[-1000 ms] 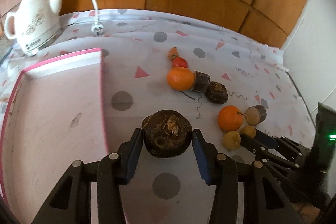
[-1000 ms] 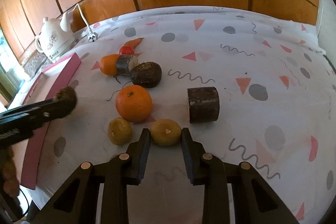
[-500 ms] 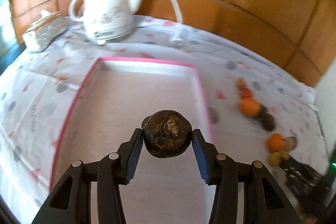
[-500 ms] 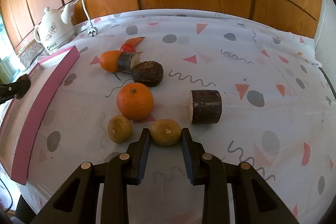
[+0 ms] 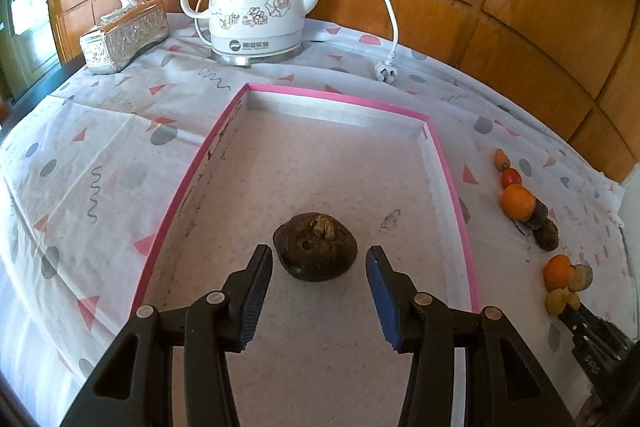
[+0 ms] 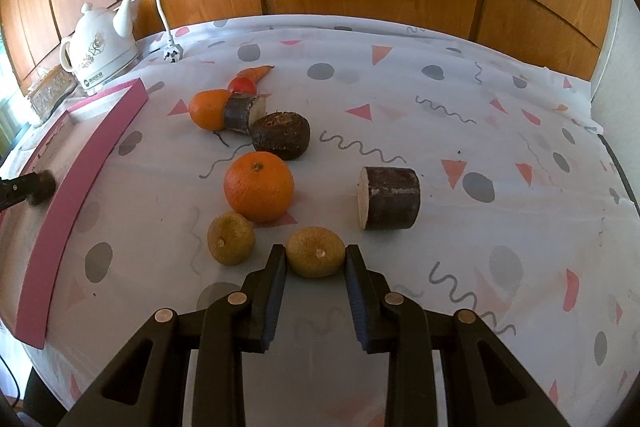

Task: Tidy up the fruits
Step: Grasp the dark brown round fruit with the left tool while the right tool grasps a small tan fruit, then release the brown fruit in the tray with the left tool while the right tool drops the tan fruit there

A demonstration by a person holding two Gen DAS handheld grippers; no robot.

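In the left wrist view a dark brown round fruit lies on the floor of the pink-rimmed tray. My left gripper is open around it, with gaps on both sides. In the right wrist view my right gripper is shut on a yellow-brown round fruit resting on the tablecloth. A second yellow-brown fruit, an orange, a dark round root, a cut dark cylinder, another orange, a tomato and a carrot lie ahead.
A white electric kettle with its cord and plug stands behind the tray. A silver tissue box is at the back left. Wooden wall panels close the back. The table edge drops off at the left.
My left gripper swung left over the tray, lowered and opened, letting go of the dark brown fruit. The right gripper stayed at the yellow-brown fruit.
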